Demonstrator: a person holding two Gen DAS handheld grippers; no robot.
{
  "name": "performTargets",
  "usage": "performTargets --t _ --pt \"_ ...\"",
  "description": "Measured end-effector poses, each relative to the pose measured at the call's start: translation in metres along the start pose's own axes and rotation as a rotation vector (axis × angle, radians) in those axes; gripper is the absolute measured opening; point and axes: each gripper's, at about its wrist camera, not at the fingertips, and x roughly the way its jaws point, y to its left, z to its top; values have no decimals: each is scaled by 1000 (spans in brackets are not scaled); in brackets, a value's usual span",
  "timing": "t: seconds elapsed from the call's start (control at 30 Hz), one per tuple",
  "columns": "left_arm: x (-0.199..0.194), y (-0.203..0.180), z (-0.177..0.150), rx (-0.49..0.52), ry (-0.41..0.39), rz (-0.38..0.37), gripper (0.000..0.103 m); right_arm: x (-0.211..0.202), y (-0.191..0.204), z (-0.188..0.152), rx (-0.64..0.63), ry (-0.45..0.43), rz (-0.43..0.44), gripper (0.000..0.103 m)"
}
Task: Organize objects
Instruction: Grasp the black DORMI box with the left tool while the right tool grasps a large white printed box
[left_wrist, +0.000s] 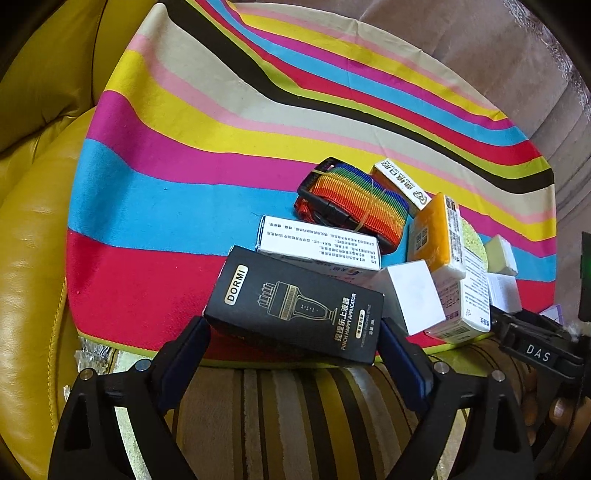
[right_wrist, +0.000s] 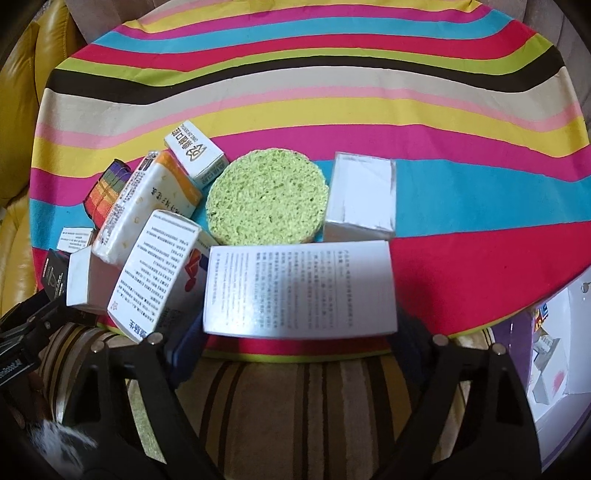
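- Your left tongs (left_wrist: 293, 328), low in the left view, are clamping the black box (left_wrist: 295, 306) by its two sides, with both blue pads pressing on it.
- That black box is sitting tilted at lower centre, over the near edge of the striped cloth (left_wrist: 166, 155).
- Your right tongs (right_wrist: 300, 325), low in the right view, are straddling the printed white box (right_wrist: 299, 288); the fingers are mostly hiding behind the box, so I cannot tell whether the pads are pressing on it or standing just off it.
- Lying at lower centre of the right view, that box is showing its text face upward, its far edge just beside the green sponge (right_wrist: 267, 195).
- A plain white box (right_wrist: 360, 195) is standing right of the sponge, touching or nearly touching it.
- At centre left of the right view, an orange pack (right_wrist: 147, 210), a small carton (right_wrist: 195, 155) and a red-marked box (right_wrist: 155, 269) are leaning together in a heap.
- A rainbow strap (left_wrist: 354, 203) is lying right of centre in the left view, behind a long white box (left_wrist: 321, 243).
- A yellow cushion (left_wrist: 33, 236) is filling the left edge of the left view.
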Motion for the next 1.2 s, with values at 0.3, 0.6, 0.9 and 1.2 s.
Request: performTargets --t 0.3,0.6,0.9,1.2 --pt "-21 -2 -8 -18 -79 68 90 -14 -6 -5 7 -42 17 88" --pt "-47 -8 -24 -39 -152 128 90 -29 -18 -15 25 -74 45 88" --pt "-57 -42 -36 16 -175 92 90 -46 -30 -27 47 -103 64 88" --pt "-60 -86 -42 110 -181 53 90 -63 -50 -39 93 -131 73 88"
